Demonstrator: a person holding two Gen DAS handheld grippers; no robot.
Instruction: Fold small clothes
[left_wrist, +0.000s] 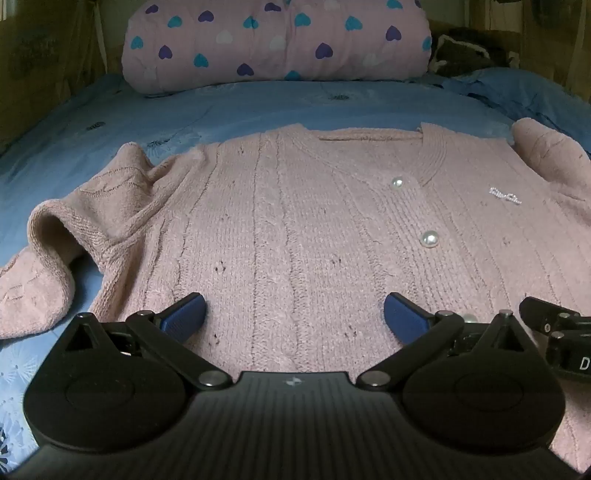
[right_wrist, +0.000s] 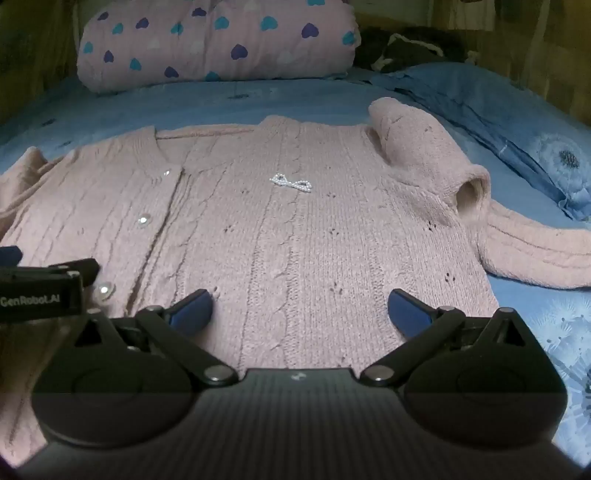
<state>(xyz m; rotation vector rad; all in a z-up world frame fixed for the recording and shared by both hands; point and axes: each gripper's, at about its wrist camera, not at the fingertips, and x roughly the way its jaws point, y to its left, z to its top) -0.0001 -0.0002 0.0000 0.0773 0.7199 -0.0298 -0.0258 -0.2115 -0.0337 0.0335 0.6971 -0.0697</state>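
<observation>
A bed (left_wrist: 258, 103) with a blue dandelion-print sheet carries a pink knit cardigan (left_wrist: 295, 229) laid flat (pearl buttons up), a rolled pink heart-print quilt (left_wrist: 277, 40) and a dark garment (right_wrist: 406, 48) behind.

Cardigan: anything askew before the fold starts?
Yes. The pink cardigan lies flat and buttoned, but its sleeves are not laid out: one is bunched up at the shoulder with its cuff open, the other crumpled in a hump.

We read "GenRobot.AI" in white on the black body of the left gripper (right_wrist: 40, 295) at the right wrist view's left edge, plus a lone "D" on the right gripper (left_wrist: 569, 350) in the left wrist view.
</observation>
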